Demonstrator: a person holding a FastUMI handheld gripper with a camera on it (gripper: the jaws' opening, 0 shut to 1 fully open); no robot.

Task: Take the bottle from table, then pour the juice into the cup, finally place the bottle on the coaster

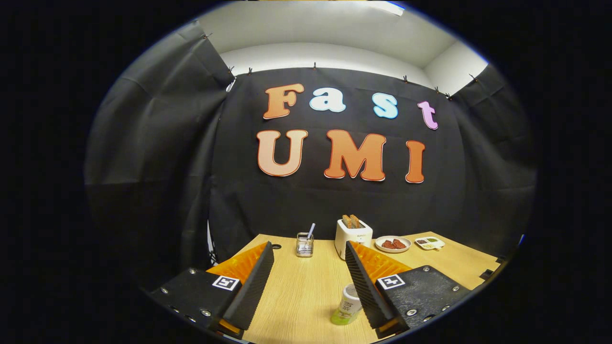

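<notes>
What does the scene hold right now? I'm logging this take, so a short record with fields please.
tool: open, fingers apart, holding nothing
bottle: upright on the table, between the fingers, beside the right finger
table: light wood
toaster: beyond the fingers, two slices in it
glass: left of the toaster, holds a straw
plate: right of the toaster, with food
dish: right of the plate

One counter point(306, 296) carries the things. One bottle point(347, 306) stands on it, between the fingers of the one gripper point(306, 267), whose two fingers are spread wide and touch nothing. One white toaster point(354, 237) holds two slices of toast point(351, 221). One clear glass holder point(304, 244) has one thin stick point(311, 231) leaning in it. One round plate point(393, 244) bears two reddish-brown pieces of food. One small divided dish point(429, 243) lies beside it.
</notes>
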